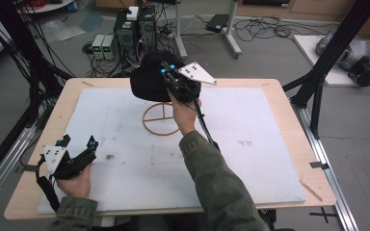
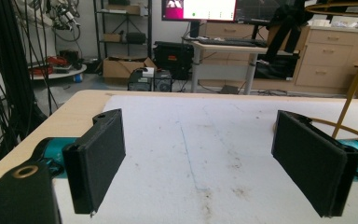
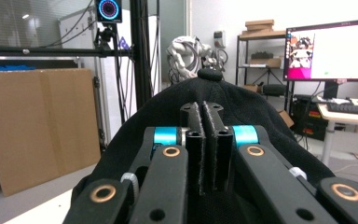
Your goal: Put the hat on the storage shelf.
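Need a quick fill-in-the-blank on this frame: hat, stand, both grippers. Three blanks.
1. The right gripper is shut on the ___ cloth hat.
2. The jaws of the left gripper are ___.
3. The tan wire stand has a ___ base.

Missing words: black; open; round

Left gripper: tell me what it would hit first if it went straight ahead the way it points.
Nothing close: the open left gripper points along the bare white mat toward the table's far edge. The wire stand sits off to its right, probably outside that line.
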Motion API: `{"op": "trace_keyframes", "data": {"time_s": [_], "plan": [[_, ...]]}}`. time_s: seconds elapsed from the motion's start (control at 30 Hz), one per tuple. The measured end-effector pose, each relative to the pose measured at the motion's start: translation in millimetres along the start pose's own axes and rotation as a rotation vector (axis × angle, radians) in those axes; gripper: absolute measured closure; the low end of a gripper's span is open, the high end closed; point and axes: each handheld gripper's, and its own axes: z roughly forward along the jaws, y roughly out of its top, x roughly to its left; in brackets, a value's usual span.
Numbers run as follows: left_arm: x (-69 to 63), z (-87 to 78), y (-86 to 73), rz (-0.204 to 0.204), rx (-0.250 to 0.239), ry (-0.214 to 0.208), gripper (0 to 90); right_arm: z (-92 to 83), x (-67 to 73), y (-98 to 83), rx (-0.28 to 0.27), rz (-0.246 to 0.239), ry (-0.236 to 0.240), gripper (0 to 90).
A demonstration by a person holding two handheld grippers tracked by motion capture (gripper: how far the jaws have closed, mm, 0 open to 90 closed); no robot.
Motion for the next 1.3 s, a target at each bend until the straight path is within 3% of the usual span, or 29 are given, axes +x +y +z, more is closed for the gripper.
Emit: {"op": "trace_keyframes", "data": {"time_s": [0.8, 0.9, 1.1, 1.17, 1.3], "plan": [[0.2, 0.7, -0.3, 0.005, 0.009, 0.001, 17.8, -6.6, 1.6, -8.6, -0.002, 0.001, 0.017, 85.0], [0.4, 1.0, -0.3, -0.003, 0.003, -0.001, 17.8, -7.6, -2.9, -10.3, -0.006, 0.032, 0.054, 77.6], [1.2, 1.5, -0.5, -0.007, 0.004, 0.000, 17.8, -8.8, -11.2, -12.1, -0.016, 0.093, 0.045, 55.9], [1.3, 1.3, -0.3, -0.009, -0.001, 0.001, 17.8, -9.4, -15.6, -12.4, -0.018, 0.141, 0.058, 45.8], [1.3, 1.4, -0.4, -0.008, 0.001, 0.001, 17.8, -10.5, -20.2, -11.8, -0.029, 0.153, 0.059, 36.0]]}}
